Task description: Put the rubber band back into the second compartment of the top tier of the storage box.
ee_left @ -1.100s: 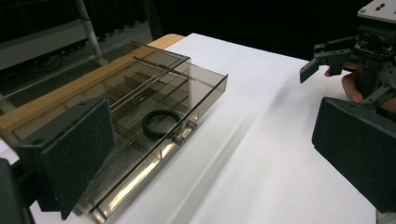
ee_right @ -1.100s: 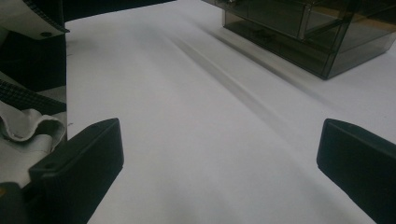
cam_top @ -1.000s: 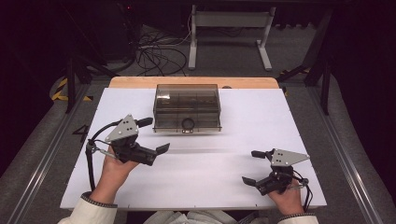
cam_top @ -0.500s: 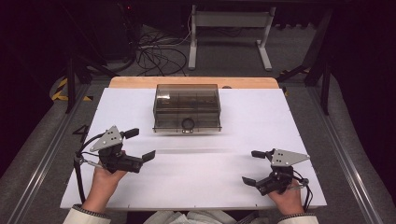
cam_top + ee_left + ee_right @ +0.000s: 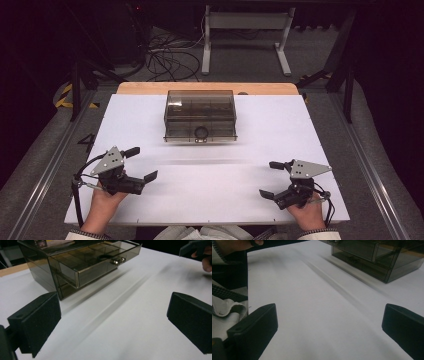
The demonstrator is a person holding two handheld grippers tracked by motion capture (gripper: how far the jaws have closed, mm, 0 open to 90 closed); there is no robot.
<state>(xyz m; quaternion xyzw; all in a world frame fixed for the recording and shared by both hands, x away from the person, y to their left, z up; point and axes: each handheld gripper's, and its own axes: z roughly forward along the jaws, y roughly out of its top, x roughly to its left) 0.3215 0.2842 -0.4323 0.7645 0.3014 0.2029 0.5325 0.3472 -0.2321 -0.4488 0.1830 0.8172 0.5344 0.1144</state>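
A smoky clear plastic drawer box (image 5: pixel 200 115) stands at the back middle of the white table (image 5: pixel 210 195); its upper drawer (image 5: pixel 100 261) is pulled slightly out, with a round metal knob (image 5: pixel 117 261). My left gripper (image 5: pixel 141 164) rests low at the front left, open and holding nothing, well short of the box. My right gripper (image 5: pixel 271 179) sits at the front right, open too, with only bare table between its jaws. The box's corner (image 5: pixel 384 260) stands far off in the right gripper view.
A wooden strip (image 5: pixel 207 88) borders the table's far edge. A faint crease (image 5: pixel 205 161) runs across the white sheet in front of the box. Dark floor with cables (image 5: pixel 165 60) and a metal stand (image 5: pixel 245 30) lies beyond. A sleeve (image 5: pixel 227 305) shows near the front edge.
My left gripper has drawn back from near the box toward the front left corner and come lower. The right gripper has stayed put.
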